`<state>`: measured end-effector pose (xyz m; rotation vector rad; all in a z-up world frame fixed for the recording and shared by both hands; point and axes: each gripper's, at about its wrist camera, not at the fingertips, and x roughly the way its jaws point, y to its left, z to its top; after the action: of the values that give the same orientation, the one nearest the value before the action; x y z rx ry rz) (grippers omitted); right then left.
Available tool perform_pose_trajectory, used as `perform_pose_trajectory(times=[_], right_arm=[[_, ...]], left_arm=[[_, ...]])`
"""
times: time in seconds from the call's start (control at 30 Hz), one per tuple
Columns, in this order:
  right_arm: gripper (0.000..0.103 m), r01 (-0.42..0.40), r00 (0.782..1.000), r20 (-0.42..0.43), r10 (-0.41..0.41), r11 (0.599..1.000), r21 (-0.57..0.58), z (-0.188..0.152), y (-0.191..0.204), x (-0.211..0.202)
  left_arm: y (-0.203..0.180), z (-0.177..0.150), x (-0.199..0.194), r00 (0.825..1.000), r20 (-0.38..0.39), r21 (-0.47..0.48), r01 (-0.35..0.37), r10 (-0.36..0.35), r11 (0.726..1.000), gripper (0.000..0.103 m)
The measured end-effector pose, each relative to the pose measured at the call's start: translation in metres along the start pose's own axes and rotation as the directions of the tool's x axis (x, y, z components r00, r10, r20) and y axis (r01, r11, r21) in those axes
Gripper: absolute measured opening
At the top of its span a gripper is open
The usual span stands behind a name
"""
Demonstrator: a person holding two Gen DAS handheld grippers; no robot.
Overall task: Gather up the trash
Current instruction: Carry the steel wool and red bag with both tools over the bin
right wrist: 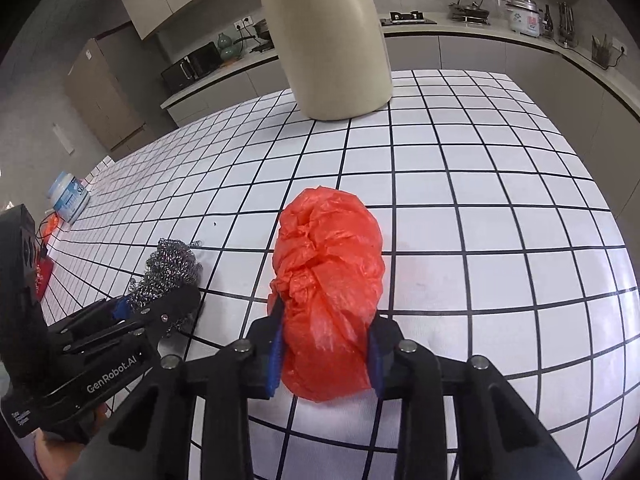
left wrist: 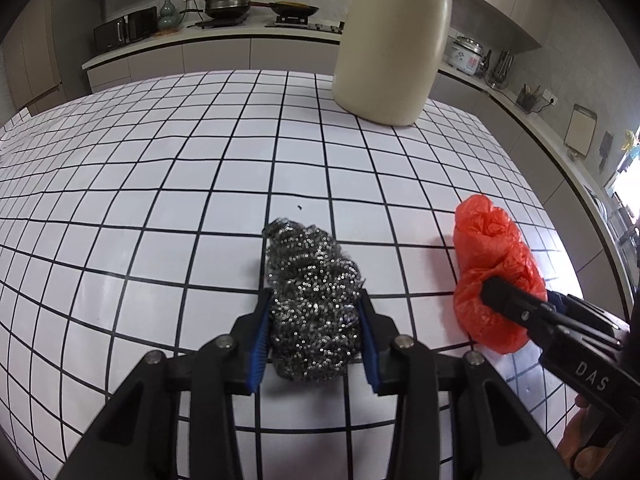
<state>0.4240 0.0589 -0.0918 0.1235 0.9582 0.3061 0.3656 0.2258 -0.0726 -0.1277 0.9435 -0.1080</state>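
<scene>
On my table [left wrist: 160,184] the steel scourer [left wrist: 316,304] lies left of the crumpled plastic bag [left wrist: 492,276]. The bin [left wrist: 394,44] stands behind both.

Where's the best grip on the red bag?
Across its crumpled middle, coming from the near end along its length. The red bag lies lengthwise on the table, soft and narrow enough for the right gripper, whose pads already squeeze its near half.

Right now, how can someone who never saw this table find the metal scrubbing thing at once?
Start at the tall cream bin standing at the far side of the white gridded table. Come toward the near edge: the steel wool scourer lies left of the crumpled orange plastic bag, pinched in the left tongs. It alone is grey, wiry and glittering.
</scene>
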Motion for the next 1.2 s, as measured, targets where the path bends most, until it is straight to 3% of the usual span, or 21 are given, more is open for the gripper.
perform_pose_trajectory(times=[0.47,0.93,1.2], right_arm=[[0.035,-0.021,0.999,0.046,0.021,1.0,0.004,-0.022,-0.025,-0.057],[0.035,-0.017,0.998,0.067,0.013,0.998,0.068,-0.069,-0.11,-0.134],[0.035,0.021,0.994,0.1,-0.034,0.992,0.127,-0.093,-0.168,-0.182]], left_arm=[[-0.056,-0.017,-0.032,0.999,0.038,0.032,0.022,-0.023,0.999,0.04],[-0.16,-0.049,-0.049,0.997,0.023,0.077,0.071,-0.073,0.995,0.04],[-0.222,-0.062,-0.055,0.992,0.013,0.137,0.12,-0.123,0.983,0.04]])
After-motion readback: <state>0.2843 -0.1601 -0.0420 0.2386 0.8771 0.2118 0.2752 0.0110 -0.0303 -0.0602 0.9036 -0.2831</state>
